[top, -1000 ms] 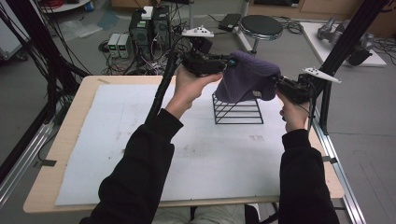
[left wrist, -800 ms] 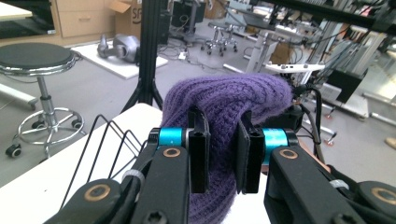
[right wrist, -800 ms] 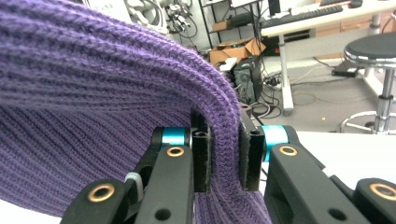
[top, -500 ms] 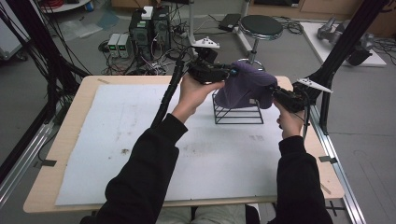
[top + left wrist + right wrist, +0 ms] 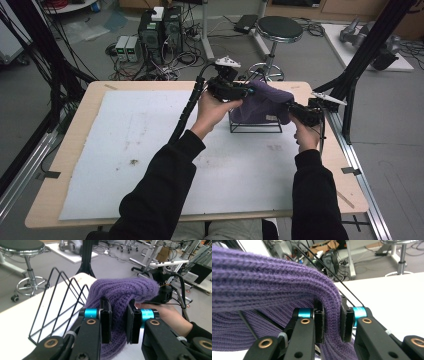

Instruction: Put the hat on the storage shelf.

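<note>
Gripping purple knit hat (image 5: 262,102) over wire rack (image 5: 255,127)

A light wooden table (image 5: 95,107) topped with a white mat (image 5: 150,145) stands on a grey floor (image 5: 395,145). Beyond the table's far edge stand a black round stool (image 5: 279,27) and computer boxes (image 5: 160,27) among tangled cables (image 5: 187,55). Black frame posts (image 5: 367,47) rise beside the table.

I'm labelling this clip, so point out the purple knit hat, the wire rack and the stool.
purple knit hat (image 5: 120,291), left gripper view, ribbed top.
wire rack (image 5: 255,128), high view, front bottom bar.
stool (image 5: 279,27), high view, seat.
</note>
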`<state>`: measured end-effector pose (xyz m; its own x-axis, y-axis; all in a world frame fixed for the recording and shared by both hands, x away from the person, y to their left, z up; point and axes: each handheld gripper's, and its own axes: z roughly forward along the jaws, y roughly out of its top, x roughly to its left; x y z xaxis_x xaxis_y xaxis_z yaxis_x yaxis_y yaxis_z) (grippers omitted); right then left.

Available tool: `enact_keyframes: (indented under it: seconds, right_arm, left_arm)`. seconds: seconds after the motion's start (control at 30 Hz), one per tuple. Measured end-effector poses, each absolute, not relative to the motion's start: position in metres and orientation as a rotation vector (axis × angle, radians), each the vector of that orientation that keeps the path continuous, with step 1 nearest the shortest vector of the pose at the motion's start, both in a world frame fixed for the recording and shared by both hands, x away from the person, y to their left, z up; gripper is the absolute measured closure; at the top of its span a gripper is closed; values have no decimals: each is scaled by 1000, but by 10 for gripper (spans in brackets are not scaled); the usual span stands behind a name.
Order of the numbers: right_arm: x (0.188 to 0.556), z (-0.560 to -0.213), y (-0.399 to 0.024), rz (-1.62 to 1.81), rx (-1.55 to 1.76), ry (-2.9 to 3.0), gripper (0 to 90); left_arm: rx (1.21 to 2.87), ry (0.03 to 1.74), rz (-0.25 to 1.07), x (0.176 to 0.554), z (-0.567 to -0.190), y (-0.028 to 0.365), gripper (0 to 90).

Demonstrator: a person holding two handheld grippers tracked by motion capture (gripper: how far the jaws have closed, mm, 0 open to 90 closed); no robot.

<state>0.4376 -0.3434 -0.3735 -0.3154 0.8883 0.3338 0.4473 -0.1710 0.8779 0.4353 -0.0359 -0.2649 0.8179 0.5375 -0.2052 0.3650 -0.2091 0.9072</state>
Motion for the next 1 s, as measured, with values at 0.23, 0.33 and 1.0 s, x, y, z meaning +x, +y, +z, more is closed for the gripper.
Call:
enact_keyframes:
  seconds: [0.23,0.33,1.0]
  right_arm:
    - [443,-382,-338,1406,1550,1731,777]
    - [445,-385,-337,1370,1559,1744,768]
    - [441,-383,-344,1297,1576,1789,375]
  left_arm:
    - [1824,752,156,436,-281,-36,774]
    - [1829,758,153,436,-283,-37,772]
    - [1835,739,103,436,-289,-41,556]
